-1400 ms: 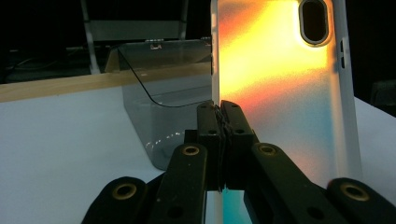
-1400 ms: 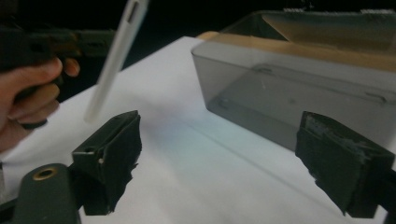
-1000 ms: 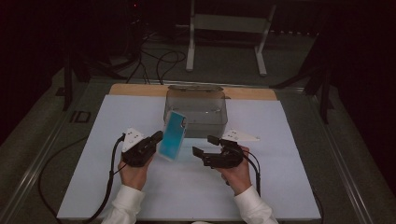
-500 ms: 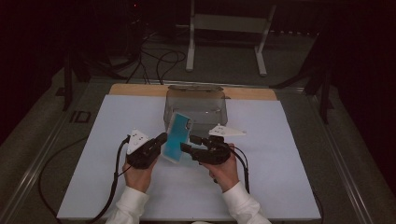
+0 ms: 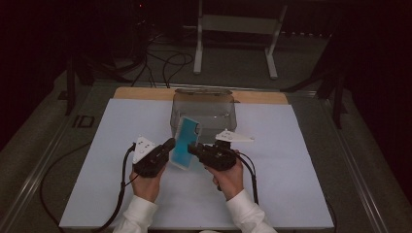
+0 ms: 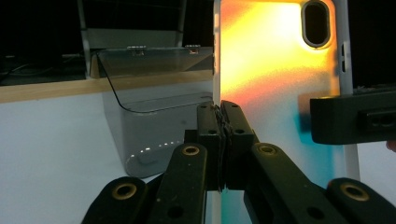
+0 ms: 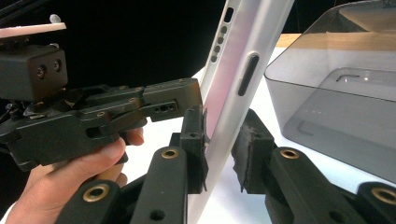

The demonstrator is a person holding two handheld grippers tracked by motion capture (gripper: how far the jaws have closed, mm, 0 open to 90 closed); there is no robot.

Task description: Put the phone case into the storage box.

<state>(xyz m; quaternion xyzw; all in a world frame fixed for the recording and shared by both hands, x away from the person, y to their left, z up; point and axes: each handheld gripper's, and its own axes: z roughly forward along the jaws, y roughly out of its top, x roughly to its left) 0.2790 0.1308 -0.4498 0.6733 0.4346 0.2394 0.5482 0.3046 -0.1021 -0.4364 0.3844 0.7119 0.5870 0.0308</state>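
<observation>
A teal phone case [image 5: 185,144] with an orange sheen [image 6: 275,70] stands tilted above the white mat, in front of the bin. My left gripper [image 5: 169,145] is shut on its left edge, pads [image 6: 208,122] pressed together on the rim. My right gripper [image 5: 192,148] has come in from the other side. Its jaws [image 7: 224,135] straddle the case's white side edge [image 7: 243,70]: one pad touches it and a gap is left at the other, so the gripper is open. The left gripper [image 7: 177,100], with the hand holding it, sits just behind the case in the right gripper view.
A grey see-through bin [image 5: 204,104] stands at the back middle of the white mat [image 5: 121,126], just beyond the case. A wooden strip [image 5: 141,93] runs along the table's far edge. Cables trail from both grippers toward the person.
My right gripper has moved left until its jaws sit around the case's right edge. The left gripper, still holding the case, shifted slightly right toward it.
</observation>
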